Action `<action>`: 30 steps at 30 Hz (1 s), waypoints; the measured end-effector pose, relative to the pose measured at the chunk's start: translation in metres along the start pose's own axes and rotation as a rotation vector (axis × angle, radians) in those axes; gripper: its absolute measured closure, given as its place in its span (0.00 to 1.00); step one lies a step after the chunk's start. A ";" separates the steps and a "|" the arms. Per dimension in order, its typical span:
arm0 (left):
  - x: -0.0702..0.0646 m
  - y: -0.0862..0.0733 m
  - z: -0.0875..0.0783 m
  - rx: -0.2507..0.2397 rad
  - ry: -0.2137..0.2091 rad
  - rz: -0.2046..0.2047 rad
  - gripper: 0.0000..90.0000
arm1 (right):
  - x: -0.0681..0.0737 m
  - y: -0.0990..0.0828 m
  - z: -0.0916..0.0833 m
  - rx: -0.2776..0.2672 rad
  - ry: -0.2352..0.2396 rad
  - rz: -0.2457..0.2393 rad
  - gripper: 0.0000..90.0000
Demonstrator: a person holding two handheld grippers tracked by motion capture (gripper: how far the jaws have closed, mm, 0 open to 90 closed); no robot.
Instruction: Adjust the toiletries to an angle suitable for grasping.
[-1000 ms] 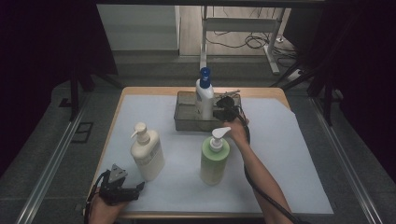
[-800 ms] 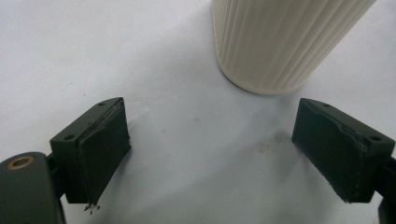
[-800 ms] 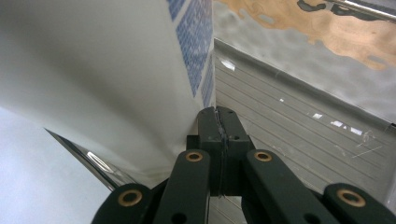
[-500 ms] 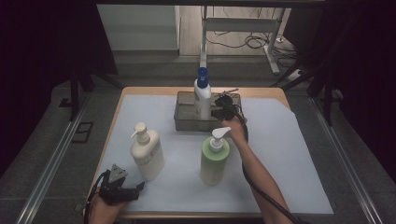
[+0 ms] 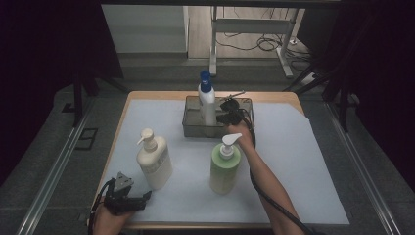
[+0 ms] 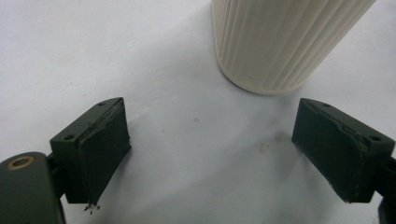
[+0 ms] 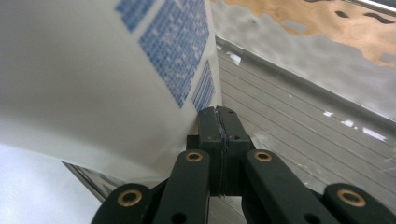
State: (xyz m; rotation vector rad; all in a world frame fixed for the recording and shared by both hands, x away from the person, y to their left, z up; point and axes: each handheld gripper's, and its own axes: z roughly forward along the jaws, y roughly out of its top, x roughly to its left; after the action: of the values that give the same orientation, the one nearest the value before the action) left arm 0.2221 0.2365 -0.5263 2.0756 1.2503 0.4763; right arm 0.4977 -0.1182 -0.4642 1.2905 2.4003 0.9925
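Note:
A white bottle with a blue cap (image 5: 207,103) stands in a metal mesh tray (image 5: 192,130) at the back of the table. Its blue-printed side (image 7: 107,79) looms close on the left in the right gripper view. My right gripper (image 5: 220,117) is inside the tray just right of that bottle, its jaws shut with nothing between them (image 7: 219,119), their tips right beside the bottle's wall. My left gripper (image 5: 141,198) rests at the table's front left, open and empty (image 6: 212,135). A cream ribbed pump bottle (image 5: 153,160) (image 6: 280,42) stands just beyond it.
A green pump bottle (image 5: 224,167) stands mid-table, just left of the person's right forearm (image 5: 264,181). White paper (image 5: 303,161) covers the wooden table (image 5: 147,95). The tray's floor and rim (image 7: 317,126) lie ahead of the right gripper.
The blue-capped bottle has shifted a little to the left in the tray, with the right gripper following beside it. The left gripper has stayed put.

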 end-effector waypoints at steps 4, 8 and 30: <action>0.000 0.000 0.000 0.000 0.000 0.000 0.12 | 0.003 0.001 0.002 0.000 0.007 0.000 0.99; 0.000 0.000 0.000 0.000 0.000 0.000 0.12 | 0.005 0.002 0.005 0.000 0.005 0.004 0.99; 0.000 0.000 0.000 0.000 -0.001 0.001 0.12 | 0.019 0.009 0.016 0.004 0.048 -0.032 0.99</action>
State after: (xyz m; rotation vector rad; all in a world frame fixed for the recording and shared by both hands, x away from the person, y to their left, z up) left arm 0.2222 0.2366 -0.5263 2.0765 1.2494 0.4757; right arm 0.5008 -0.0922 -0.4678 1.2393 2.4515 1.0221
